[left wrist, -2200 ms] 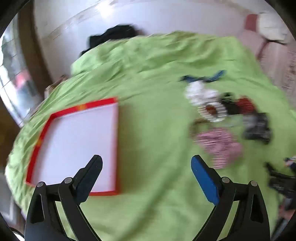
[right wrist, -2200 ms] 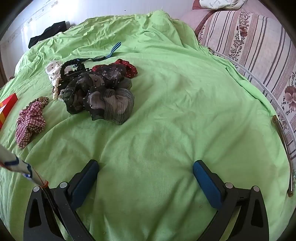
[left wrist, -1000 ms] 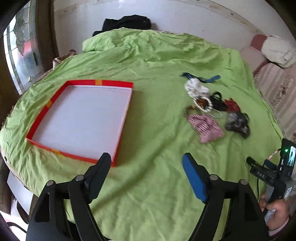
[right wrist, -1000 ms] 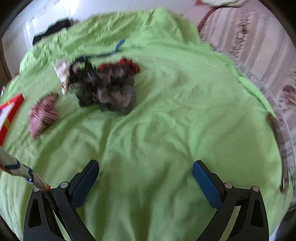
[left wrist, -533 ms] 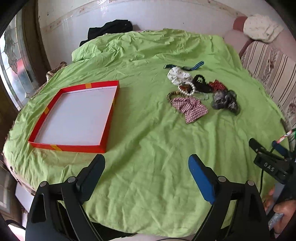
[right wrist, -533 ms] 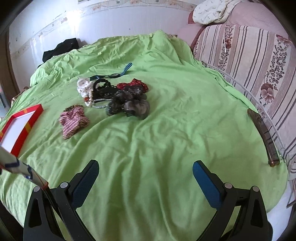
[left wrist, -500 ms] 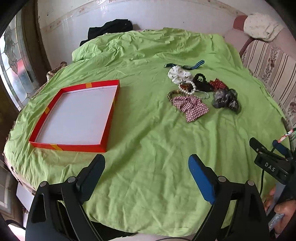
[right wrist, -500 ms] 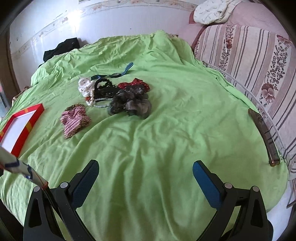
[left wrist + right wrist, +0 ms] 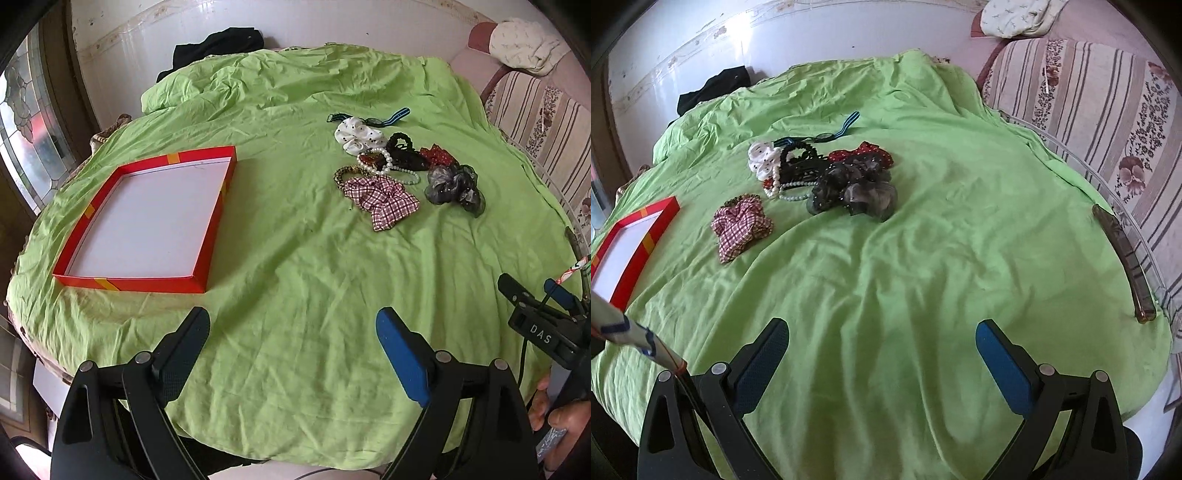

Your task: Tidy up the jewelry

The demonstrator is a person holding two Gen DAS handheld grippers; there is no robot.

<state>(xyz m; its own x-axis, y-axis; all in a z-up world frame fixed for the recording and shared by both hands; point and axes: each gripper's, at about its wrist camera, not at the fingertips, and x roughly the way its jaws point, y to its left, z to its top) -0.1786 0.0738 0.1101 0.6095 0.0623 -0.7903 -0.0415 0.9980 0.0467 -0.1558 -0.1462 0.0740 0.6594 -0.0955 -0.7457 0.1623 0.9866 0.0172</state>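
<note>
Jaws apart, above green sheet.

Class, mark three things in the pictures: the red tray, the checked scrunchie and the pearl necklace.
red tray (image 9: 201, 253), left wrist view, on its right-hand wall.
checked scrunchie (image 9: 382, 201), left wrist view, middle of the fabric.
pearl necklace (image 9: 792, 196), right wrist view, on the lower strand of beads.

Landmark: shallow red cardboard tray with white floor, on green cloth.
Accessories: plaid fabric scrunchie, white bead necklace, right of tray.
Left gripper: jaws apart, nearer than tray.
</note>
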